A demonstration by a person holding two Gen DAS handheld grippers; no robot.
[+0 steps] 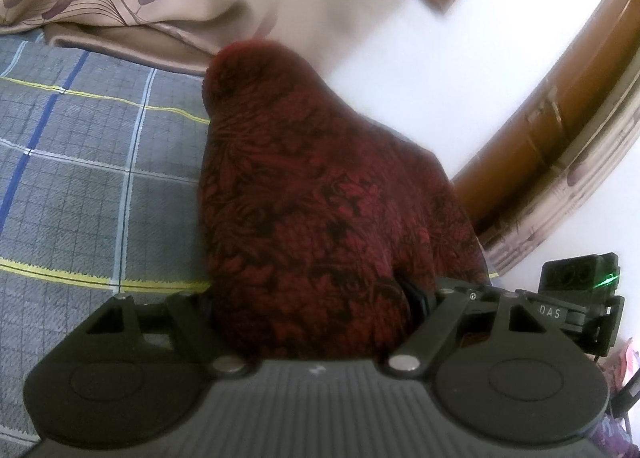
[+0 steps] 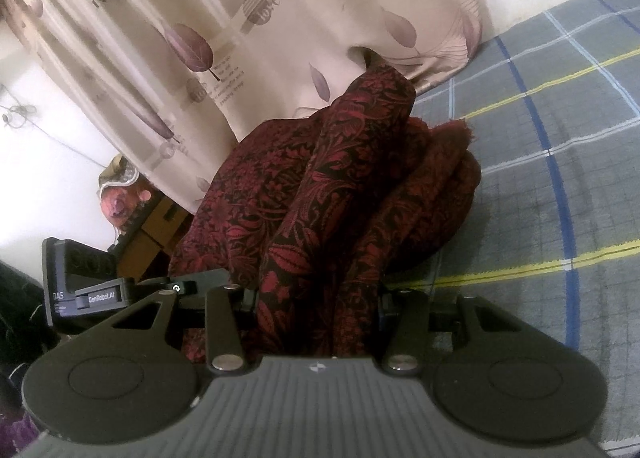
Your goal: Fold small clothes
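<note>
A dark red garment with a black floral print point(image 1: 312, 194) fills the middle of the left wrist view and drapes over my left gripper point(image 1: 316, 310), hiding its fingertips; the jaws look closed on the cloth. In the right wrist view the same garment point(image 2: 320, 194) hangs in bunched folds from my right gripper point(image 2: 318, 306), whose jaws are closed on a thick fold. Both grippers hold it lifted above a grey plaid bed sheet point(image 1: 80, 162), and the other gripper point(image 1: 576, 298) shows at the right edge of the left wrist view.
The grey plaid sheet point(image 2: 540, 178) with blue and yellow lines lies on the right in the right wrist view. A beige leaf-print curtain point(image 2: 240, 38) hangs behind. A brown wooden frame point(image 1: 560, 118) and white wall stand right. Cardboard boxes point(image 2: 148, 234) sit low left.
</note>
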